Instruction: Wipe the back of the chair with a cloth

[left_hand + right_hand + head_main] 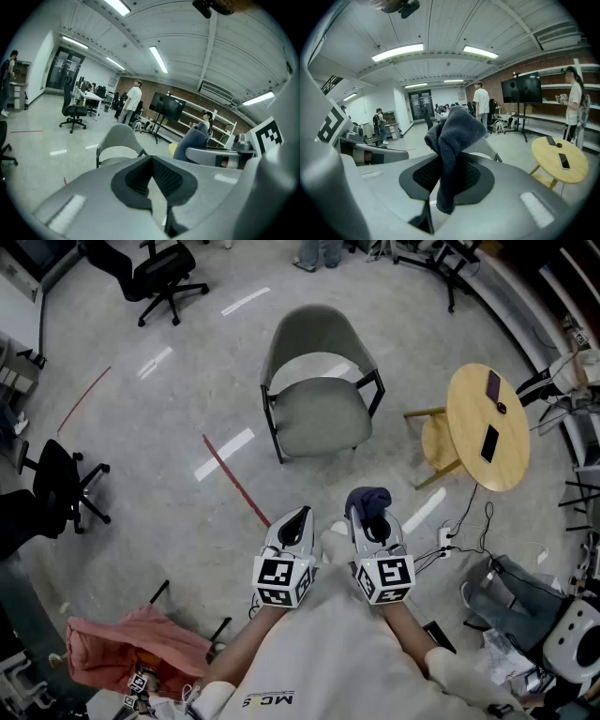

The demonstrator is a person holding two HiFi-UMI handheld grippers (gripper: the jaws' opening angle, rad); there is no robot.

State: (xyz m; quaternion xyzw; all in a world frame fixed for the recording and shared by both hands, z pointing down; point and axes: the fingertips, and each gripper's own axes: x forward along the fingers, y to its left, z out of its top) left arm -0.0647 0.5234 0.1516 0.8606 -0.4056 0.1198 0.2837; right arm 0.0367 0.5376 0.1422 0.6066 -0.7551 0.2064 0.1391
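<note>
Right gripper (pixel 447 180) around dark cloth (pixel 455 131)

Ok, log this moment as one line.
stage: pre-wipe | right gripper: shut on cloth | left gripper: shut, empty | chair: ahead, untouched

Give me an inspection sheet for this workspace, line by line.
Surface: pale polished floor with a red tape line.
Job's things: grey-green padded armchair ahead, apart from both grippers; dark blue knitted cloth.
Clutter: round wooden table bearing a black phone; pink fabric lower left.
Grippers: left gripper shut, empty; right gripper shut on the cloth.
Cables: white power strip with dark leads on the floor, right.
Surroundings: black office chair; person in a white shirt standing beyond.
</note>
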